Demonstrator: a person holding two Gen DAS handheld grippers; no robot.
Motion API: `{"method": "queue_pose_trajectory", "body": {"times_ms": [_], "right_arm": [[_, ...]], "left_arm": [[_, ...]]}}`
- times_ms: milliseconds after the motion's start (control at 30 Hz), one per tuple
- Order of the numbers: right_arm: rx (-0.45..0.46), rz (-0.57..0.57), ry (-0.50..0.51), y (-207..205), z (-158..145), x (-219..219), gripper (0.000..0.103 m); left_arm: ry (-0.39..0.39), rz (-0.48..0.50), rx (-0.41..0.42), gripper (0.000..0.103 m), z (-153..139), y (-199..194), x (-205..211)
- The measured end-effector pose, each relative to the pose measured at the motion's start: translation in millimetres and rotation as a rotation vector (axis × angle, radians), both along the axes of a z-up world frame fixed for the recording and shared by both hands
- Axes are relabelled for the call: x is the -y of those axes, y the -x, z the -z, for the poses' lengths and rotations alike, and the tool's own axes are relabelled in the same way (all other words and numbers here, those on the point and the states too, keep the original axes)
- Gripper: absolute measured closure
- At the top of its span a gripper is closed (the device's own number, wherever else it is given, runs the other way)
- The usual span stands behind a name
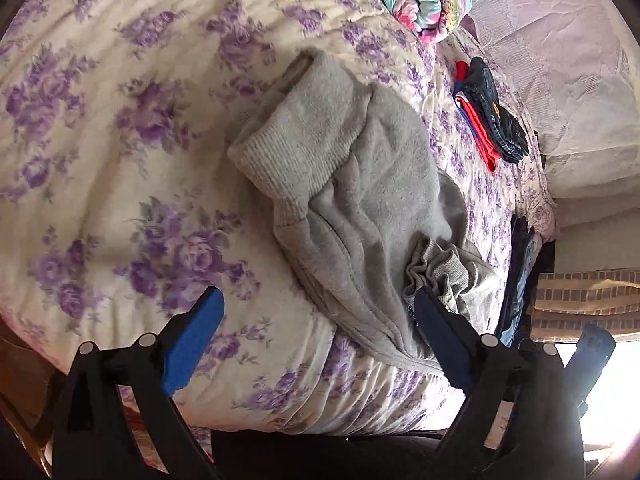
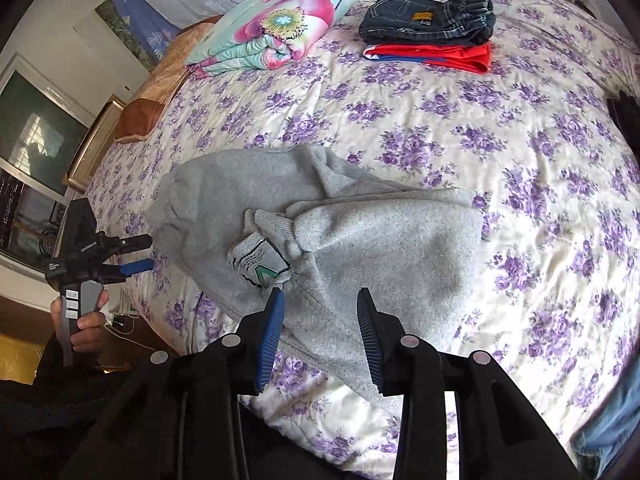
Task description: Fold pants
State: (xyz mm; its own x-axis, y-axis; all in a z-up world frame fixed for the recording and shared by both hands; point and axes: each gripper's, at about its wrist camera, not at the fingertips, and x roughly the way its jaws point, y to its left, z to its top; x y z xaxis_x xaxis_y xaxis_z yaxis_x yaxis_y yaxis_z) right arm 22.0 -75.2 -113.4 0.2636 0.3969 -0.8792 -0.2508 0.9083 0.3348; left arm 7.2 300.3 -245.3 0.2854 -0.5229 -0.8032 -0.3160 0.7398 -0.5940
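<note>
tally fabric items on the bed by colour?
Grey: 1, the sweatpants
Dark denim: 1, the folded jeans
Red and blue: 1, the folded garment under them
Floral teal-pink: 1, the folded blanket
Total: 4

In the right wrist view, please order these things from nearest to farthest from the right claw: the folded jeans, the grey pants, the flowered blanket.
1. Grey pants: directly at the right claw, its open jaws over the near edge.
2. Flowered blanket: far, upper left on the bed.
3. Folded jeans: far, upper right, on red clothing.
The blanket and jeans are too close to call.
</note>
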Motion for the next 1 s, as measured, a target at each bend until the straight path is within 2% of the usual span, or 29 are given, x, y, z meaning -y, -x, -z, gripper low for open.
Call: {"method": "queue_pose_trajectory", "body": {"times_ms": [67, 167, 233, 267, 300, 333, 400, 533, 700, 800, 900, 1000], "right_arm": [[0.007, 0.013, 0.001, 1, -3, 5, 0.065], [0.013, 0.012, 0.008, 4, -3, 5, 0.065], [0.004, 0.008, 0.01, 6, -1, 6, 0.065], [-0.004, 0.006, 0.012, 6, 1, 6, 0.065], [-0.011, 0.004, 0.013, 6, 2, 5, 0.065], [-0.017, -0.002, 0.015, 6, 4, 4, 0.065], [-0.021, -0.023, 0.015, 6, 5, 0, 0.065], [-0.029, -0.095, -0.013, -4, 7, -26, 0.065], [0.025, -0.243, -0.074, -34, 18, -91, 0.065], [0.022, -0.308, -0.035, -51, 38, -131, 0.066], [-0.006, -0.326, 0.017, -61, 60, -152, 0.082], [-0.016, -0.31, 0.05, -67, 74, -159, 0.086]], "left_arm": [[0.016, 0.02, -0.014, 0.009, 13, -14, 9], [-0.018, 0.036, -0.032, 0.008, 27, -40, 15], [-0.047, 0.029, -0.022, 0.007, 26, -59, 13], [-0.068, 0.023, -0.011, 0.013, 23, -67, 12], [-0.102, 0.02, -0.009, 0.041, 19, -73, 11], [-0.098, 0.026, -0.001, 0.052, 15, -76, 10], [-0.11, 0.042, 0.077, 0.061, -7, -70, 13], [-0.247, 0.118, 0.21, 0.063, -52, -43, 40], [-0.253, 0.136, 0.281, 0.063, -82, -27, 57], [-0.273, 0.162, 0.3, 0.063, -90, -28, 66], [-0.287, 0.172, 0.301, 0.063, -90, -30, 71], [-0.284, 0.166, 0.301, 0.063, -87, -28, 70]]}}
